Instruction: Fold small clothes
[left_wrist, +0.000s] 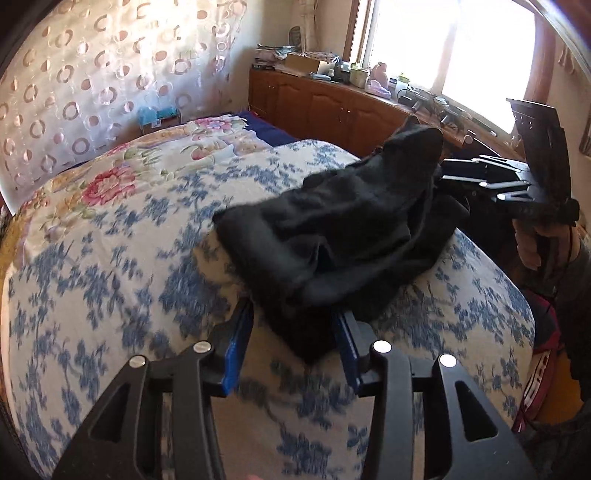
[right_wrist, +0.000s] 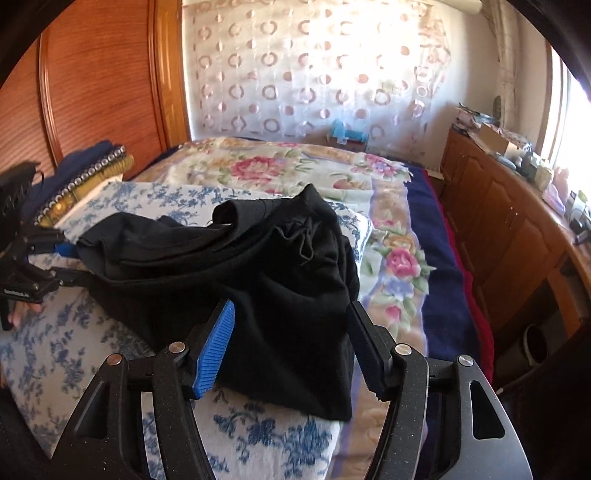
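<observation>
A black garment (left_wrist: 343, 236) lies rumpled on a blue-and-white floral blanket (left_wrist: 110, 280) spread over a bed, with a claw at either end of it. In the left wrist view, the left claw (left_wrist: 291, 343) stands at 6 o'clock with its blue pads parted; a corner of the dark cloth hangs between them, and the pads do not appear to press on it. The right claw (left_wrist: 461, 177) shows at 3 o'clock of the garment, held by a hand (left_wrist: 532, 243).

In the right wrist view, the right claw (right_wrist: 291, 339) is spread wide around the near fold of the garment (right_wrist: 258, 280), its pads clear of the cloth on both sides. The left claw (right_wrist: 62, 258) appears at 9 o'clock, at the garment's far edge. A pink-flowered quilt (right_wrist: 295, 166) lies at 12 o'clock, and a wooden cabinet (right_wrist: 517, 229) runs along at 3 o'clock beneath a bright window.
</observation>
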